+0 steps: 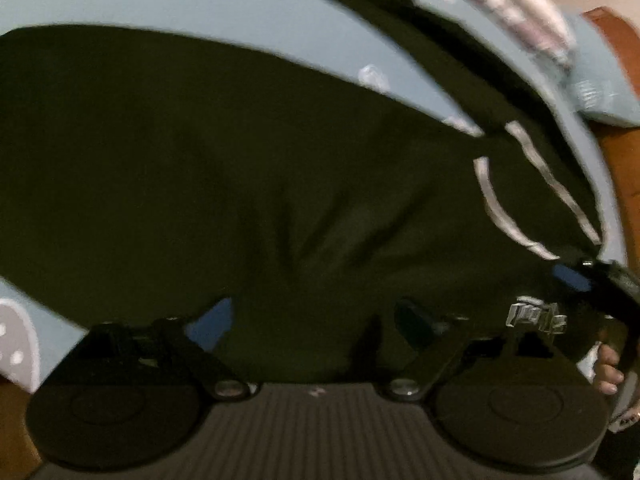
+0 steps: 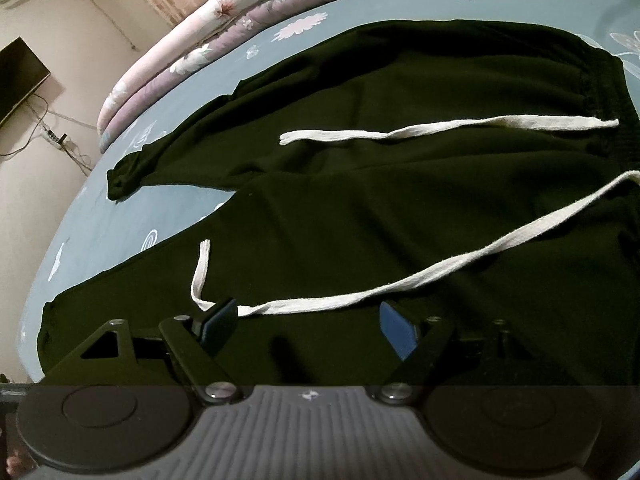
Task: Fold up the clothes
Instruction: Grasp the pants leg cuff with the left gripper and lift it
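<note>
A pair of dark, soft-knit trousers with flat white cotton drawstrings lies spread on a pale blue bedsheet printed with white flowers. The left gripper hovers over the dark cloth with fingers spread, grasping nothing; its view is blurred. The right gripper is likewise released, one drawstring running between its blue pads. A folded floral quilt lies beyond.
</note>
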